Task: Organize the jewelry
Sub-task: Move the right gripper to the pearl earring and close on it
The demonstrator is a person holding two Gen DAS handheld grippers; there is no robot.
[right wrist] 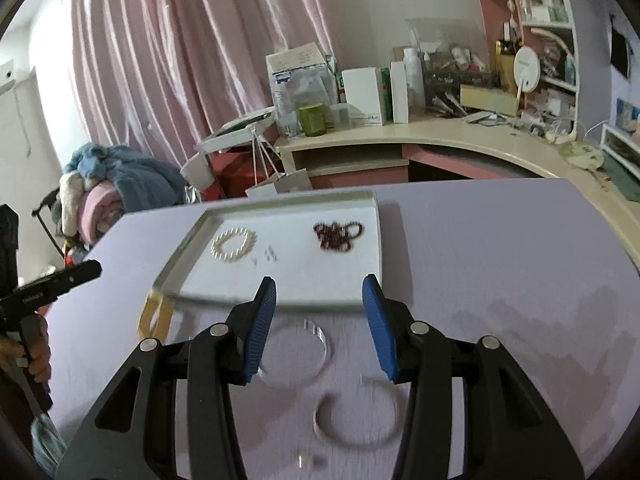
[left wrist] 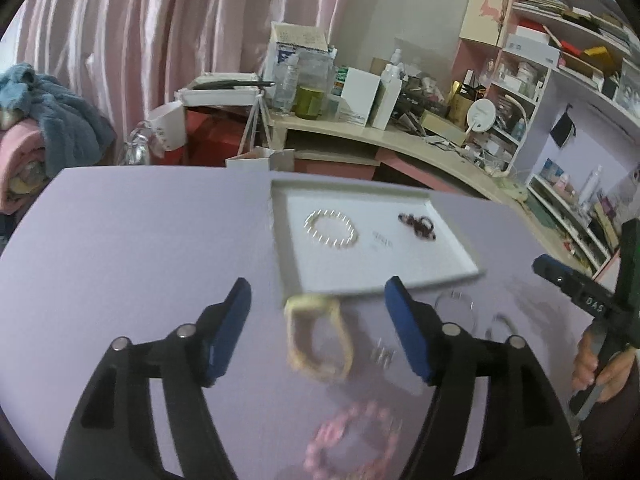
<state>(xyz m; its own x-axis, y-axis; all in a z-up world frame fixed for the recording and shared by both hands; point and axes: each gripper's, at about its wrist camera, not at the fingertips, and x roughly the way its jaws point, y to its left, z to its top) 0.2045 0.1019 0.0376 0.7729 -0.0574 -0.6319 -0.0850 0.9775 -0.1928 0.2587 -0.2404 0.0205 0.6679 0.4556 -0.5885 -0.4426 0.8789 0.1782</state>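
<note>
Left gripper [left wrist: 318,322] spread, yellow bangle [left wrist: 319,338] between fingers (blurred); right gripper [right wrist: 319,322] spread above clear bangle [right wrist: 298,356].

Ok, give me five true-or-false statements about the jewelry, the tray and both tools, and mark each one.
1. The pearl bracelet lies in the white tray. True.
2. The left tool is clamped on the yellow bangle. False: its jaws are open and hold nothing.
3. The dark beaded necklace lies on the purple table. False: it is in the tray.
4. The right tool is open. True.
5. A clear bangle lies on the table outside the tray. True.
</note>
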